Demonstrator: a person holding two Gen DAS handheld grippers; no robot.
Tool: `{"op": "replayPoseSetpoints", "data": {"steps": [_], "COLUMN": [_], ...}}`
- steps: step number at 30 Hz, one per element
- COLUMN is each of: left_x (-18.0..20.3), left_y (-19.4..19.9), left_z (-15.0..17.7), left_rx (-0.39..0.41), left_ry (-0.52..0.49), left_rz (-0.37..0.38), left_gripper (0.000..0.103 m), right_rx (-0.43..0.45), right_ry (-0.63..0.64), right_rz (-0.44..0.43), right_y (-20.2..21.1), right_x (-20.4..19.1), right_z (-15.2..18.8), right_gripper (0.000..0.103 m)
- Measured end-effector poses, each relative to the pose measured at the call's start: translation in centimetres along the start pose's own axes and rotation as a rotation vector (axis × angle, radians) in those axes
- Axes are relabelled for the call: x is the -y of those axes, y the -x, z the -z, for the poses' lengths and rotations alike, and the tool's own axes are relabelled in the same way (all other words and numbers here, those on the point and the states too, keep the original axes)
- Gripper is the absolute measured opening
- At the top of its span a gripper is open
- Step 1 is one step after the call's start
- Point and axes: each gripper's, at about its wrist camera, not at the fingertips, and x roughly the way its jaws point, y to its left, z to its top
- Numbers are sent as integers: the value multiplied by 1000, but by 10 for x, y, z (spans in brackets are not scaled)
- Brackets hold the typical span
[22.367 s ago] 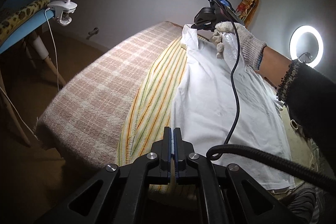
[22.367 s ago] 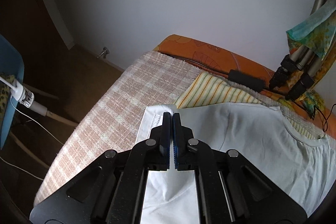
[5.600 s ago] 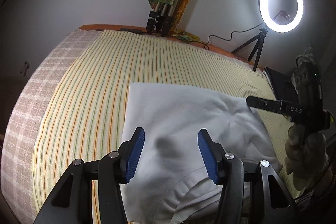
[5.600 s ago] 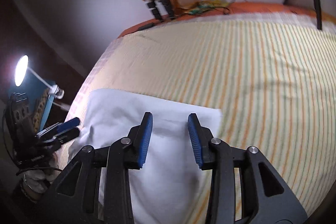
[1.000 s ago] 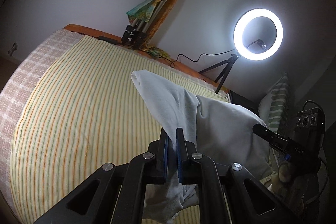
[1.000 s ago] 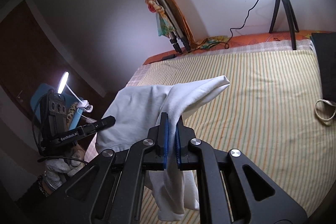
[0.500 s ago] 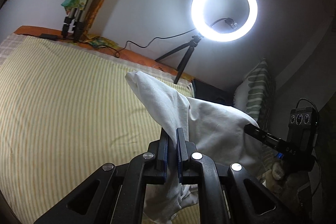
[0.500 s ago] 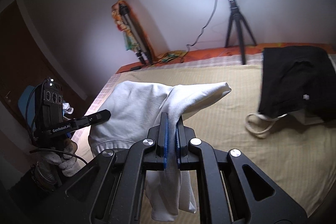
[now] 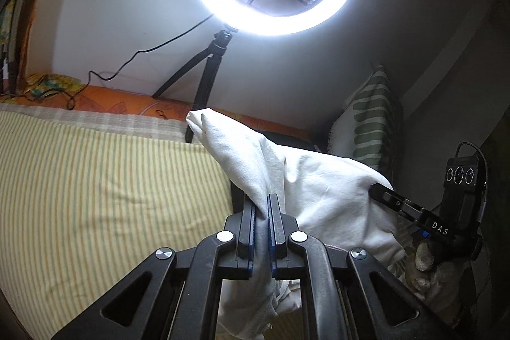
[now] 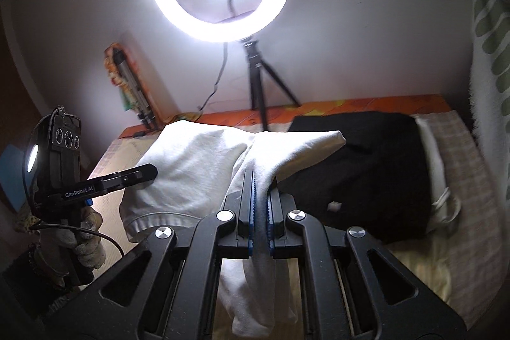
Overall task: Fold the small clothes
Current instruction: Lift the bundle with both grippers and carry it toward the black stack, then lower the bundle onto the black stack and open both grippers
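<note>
Garment pinched by left claw and right claw, its lower folds hidden behind both.

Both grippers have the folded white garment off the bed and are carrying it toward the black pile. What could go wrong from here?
1. The white garment hangs from two narrow pinches, by the left gripper and the right gripper; its loose lower layers sag and the fold may open in the air.
2. The ring light tripod stands close behind the black clothes; a swing could catch a leg.
3. Landing off-centre could disturb that black pile.
</note>
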Motion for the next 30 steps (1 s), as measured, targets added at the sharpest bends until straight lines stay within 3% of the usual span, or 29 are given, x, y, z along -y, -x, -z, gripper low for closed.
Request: {"op": "replayPoseSetpoints", "data": {"steps": [9, 15, 18, 20, 21, 22, 23, 24, 27, 29, 30], "left_x": [38, 49, 50, 50, 51, 51, 52, 53, 56, 57, 58], "left_y": [-90, -145, -168, -179, -182, -183, -182, -180, -173, -166, -160], "left_z": [-41, -46, -39, -34, -31, -29, -27, -26, -24, -23, -22], "left_rx": [3, -11, -37, -55, -62, -67, -65, -58, -56, -48, -39], "left_ry": [-77, -96, -143, -191, -213, -231, -244, -254, -263, -260, -260], "left_rz": [-6, -35, -112, -203, -233, -254, -255, -256, -260, -263, -263], "left_gripper": [3, 3, 3, 6, 10, 26, 34, 37, 52, 68, 70], "right_rx": [62, 68, 5, -29, -42, -50, -44, -32, 6, 19, 24], "right_ry": [13, 0, -20, -22, -34, -60, -81, -92, -97, -94, -92], "right_rz": [107, 143, 153, 254, 291, 317, 325, 328, 336, 341, 342], "right_y": [0, -21, -41, -51, -54, -56, -52, -49, -37, -28, -25], "right_x": [82, 130, 151, 162, 168, 174, 179, 181, 176, 170, 167], "right_z": [-45, -56, -49, -42, -38, -36, -33, -32, -30, -30, -31], "right_gripper": [7, 7, 7, 8, 17, 22, 32, 43, 57, 60, 61]}}
